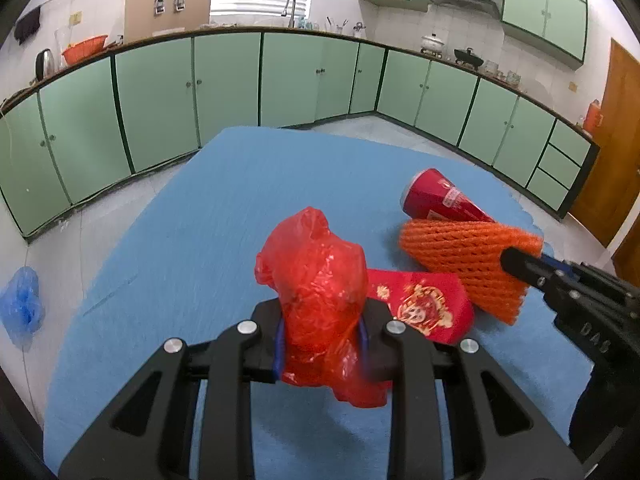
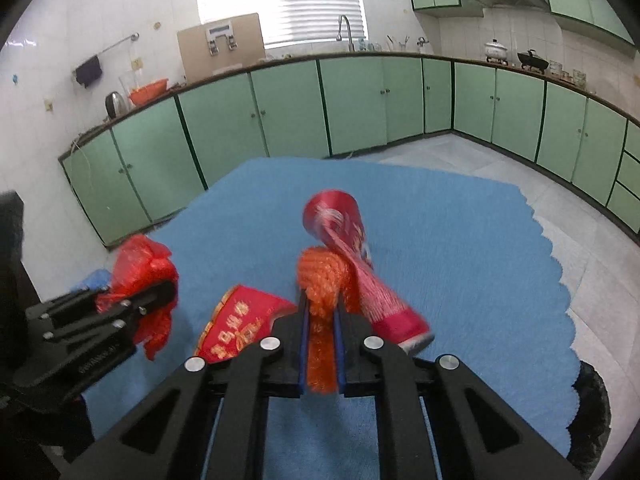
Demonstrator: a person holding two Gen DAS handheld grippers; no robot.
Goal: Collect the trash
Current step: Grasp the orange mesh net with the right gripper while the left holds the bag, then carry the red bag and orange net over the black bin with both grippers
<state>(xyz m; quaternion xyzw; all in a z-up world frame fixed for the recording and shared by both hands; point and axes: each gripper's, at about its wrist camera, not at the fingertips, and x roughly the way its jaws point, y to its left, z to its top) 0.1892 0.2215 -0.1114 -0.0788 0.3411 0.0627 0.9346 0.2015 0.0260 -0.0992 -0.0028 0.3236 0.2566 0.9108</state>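
Standing in a kitchen lined with green cabinets point(image 1: 224, 80), over a tabletop point(image 1: 208, 208) covered in blue cloth.

Left wrist view: counting one red plastic bag point(image 1: 316, 280), one red can point(image 1: 440, 198), one orange foam net sleeve point(image 1: 464, 256) and one flat red envelope point(image 1: 424, 304) with gold print. Left gripper point(image 1: 322, 344) clamping the bunched bag at a narrow opening, the bag rising upright from between the blue pads. Can lying on its side at the right of the cloth, long axis running diagonally, one round end pointing up-left toward the cabinets. Net sleeve lying just in front of the can and touching it, long axis running left to right. Envelope lying flat between bag and net. Right gripper point(image 1: 510, 258) reaching in from the right edge and gripping the net's right end. One blue plastic bag point(image 1: 22, 304) lying on the floor at far left.

Right wrist view: right gripper point(image 2: 322, 320) pinching the orange net, nearly closed, the net squeezed thin between the pads and bulging beyond the tips. Can blurred, lying just right of the net, long axis running away from the camera, far end tilting up-left. Envelope lying left of the fingers. Left gripper point(image 2: 160, 294) holding the red bag at left.
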